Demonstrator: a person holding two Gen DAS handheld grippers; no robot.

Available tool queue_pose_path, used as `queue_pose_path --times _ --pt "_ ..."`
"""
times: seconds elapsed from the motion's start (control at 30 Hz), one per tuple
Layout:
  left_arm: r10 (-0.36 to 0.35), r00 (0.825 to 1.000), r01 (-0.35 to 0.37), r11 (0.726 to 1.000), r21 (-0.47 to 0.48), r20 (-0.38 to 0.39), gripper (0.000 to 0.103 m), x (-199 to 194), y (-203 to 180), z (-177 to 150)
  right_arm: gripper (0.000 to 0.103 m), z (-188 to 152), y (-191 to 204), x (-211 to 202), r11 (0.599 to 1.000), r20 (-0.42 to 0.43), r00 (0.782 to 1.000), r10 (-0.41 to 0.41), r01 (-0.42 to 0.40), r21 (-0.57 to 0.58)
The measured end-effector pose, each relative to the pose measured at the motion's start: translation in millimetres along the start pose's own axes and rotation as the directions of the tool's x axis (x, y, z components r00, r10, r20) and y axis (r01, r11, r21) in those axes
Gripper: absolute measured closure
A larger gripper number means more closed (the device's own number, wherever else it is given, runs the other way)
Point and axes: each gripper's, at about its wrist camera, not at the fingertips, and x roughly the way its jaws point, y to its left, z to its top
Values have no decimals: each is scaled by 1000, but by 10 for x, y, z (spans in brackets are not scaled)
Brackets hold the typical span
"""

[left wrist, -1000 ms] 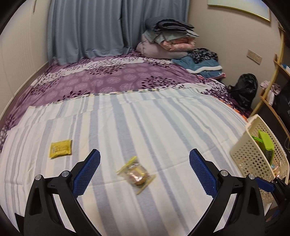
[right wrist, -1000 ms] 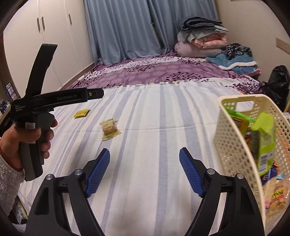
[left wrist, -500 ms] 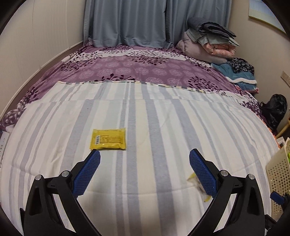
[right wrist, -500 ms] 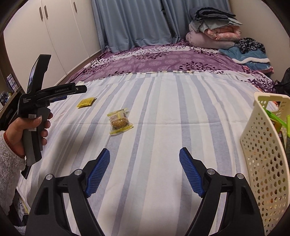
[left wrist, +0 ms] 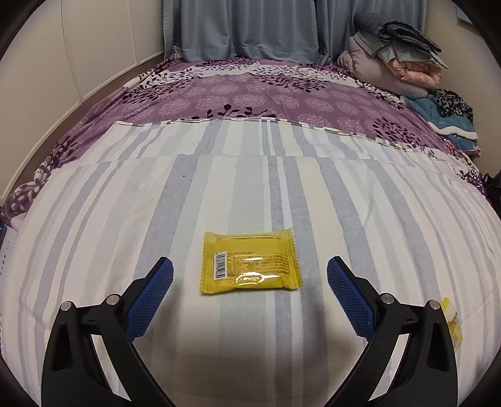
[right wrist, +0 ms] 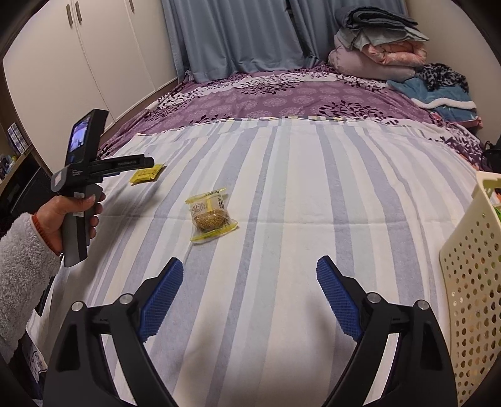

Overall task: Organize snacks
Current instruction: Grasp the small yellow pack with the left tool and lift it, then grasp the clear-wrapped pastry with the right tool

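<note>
Striped sheet (left wrist: pixel 250 188) nearest. Left gripper (left wrist: pixel 250 281) wide, empty, the yellow packet (left wrist: pixel 250 263) flat between its tips, untouched. Right gripper (right wrist: pixel 250 278) opening, empty — clear-wrapped snack (right wrist: pixel 210 216) beyond. Purple quilt (left wrist: pixel 266 94) past the sheet, then curtains (left wrist: pixel 244 28). Only the right view shows the cream basket (right wrist: pixel 469 281) at the sheet's right edge.

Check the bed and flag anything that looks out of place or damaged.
Two snacks lie loose on the striped sheet instead of in the cream basket: a yellow packet, printed back up, and a clear-wrapped round snack lying askew. Nothing looks spilled or torn.
</note>
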Motion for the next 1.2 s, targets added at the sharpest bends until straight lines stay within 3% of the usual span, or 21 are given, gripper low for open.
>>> queue_pose_path --times 0.4,0.53,0.67,1.2 --pt "-15 999 14 1000 -17 -34 3 307 65 29 16 118 145 260 1000 -14 1000 15 -16 -21" --pt "0 1000 0 1000 -6 -23 26 320 91 15 16 148 179 342 999 -14 1000 19 -19 -28" --pt "-21 1000 21 1000 -17 -7 37 286 156 27 16 199 199 467 999 -24 1000 18 -19 -35" --pt "-51 998 53 998 -35 42 39 52 249 23 16 390 266 935 997 -41 999 5 -8 -72"
